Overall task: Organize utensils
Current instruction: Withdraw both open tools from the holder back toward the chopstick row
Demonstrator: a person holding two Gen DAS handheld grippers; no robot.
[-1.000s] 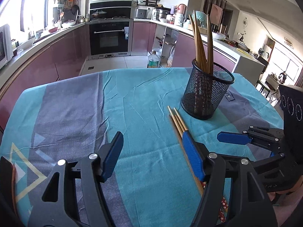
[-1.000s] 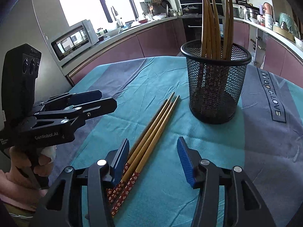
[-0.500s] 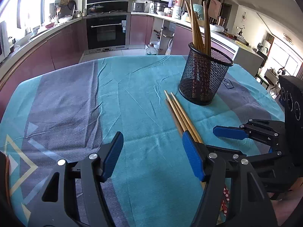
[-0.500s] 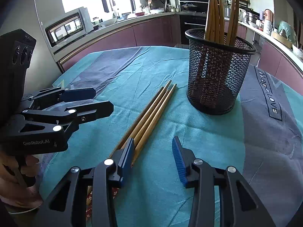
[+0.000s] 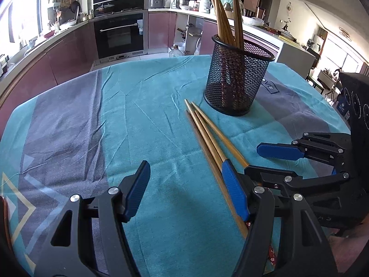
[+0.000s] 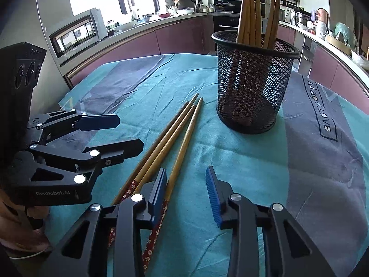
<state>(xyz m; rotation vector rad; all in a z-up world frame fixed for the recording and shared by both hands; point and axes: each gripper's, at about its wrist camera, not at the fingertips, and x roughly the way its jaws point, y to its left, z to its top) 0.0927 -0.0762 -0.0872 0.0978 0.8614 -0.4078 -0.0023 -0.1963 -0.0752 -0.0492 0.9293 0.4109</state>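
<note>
Teal cloth with grey bands (image 5: 143,106) covers the table in the left wrist view, kitchen cabinets and an oven (image 5: 120,34) behind it. A black mesh holder (image 5: 237,78) stands upright near the far edge with several chopsticks upright in it. The left gripper (image 5: 186,191) tilts down over bare cloth, jaws wide and empty. Three loose chopsticks (image 5: 207,133) lie on the cloth just beside its right finger, tips toward the holder. The right gripper (image 5: 260,159) reaches in from the right side, low over their handle ends.

From the right wrist view, a microwave (image 6: 76,34) sits on the counter to the left, and the left gripper (image 6: 117,131) hovers beside the chopsticks (image 6: 175,133) — a hand (image 6: 20,235) grips its handle. The right gripper (image 6: 186,191) angles downward, its jaws closing. One chopstick lies between them against the left pad; the other two pass outside it. The holder (image 6: 253,83) stands beyond, clear of both grippers.
</note>
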